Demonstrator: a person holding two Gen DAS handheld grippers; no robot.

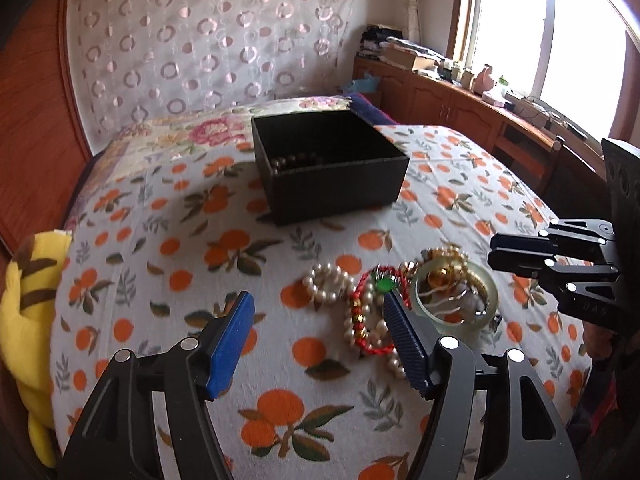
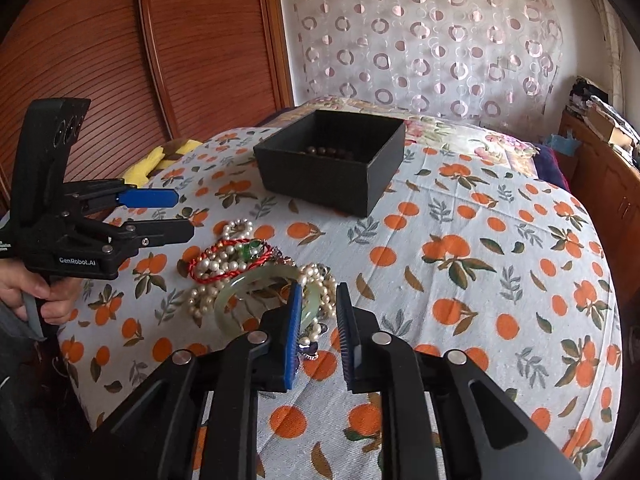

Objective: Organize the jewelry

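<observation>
The left gripper [image 1: 318,326] is hovering low, jaws spread wide and empty, the jewelry pile [image 1: 394,300] lying at its right jaw. The right gripper [image 2: 318,320] is angling down, jaws narrowly parted, empty, straddling the pile's near edge; the black box [image 2: 332,160] is sitting beyond both.

Orange-print bedspread [image 1: 168,240], yellow plush toy [image 1: 28,300], circle-patterned curtain [image 2: 420,40], wooden cabinets [image 1: 452,108]
</observation>
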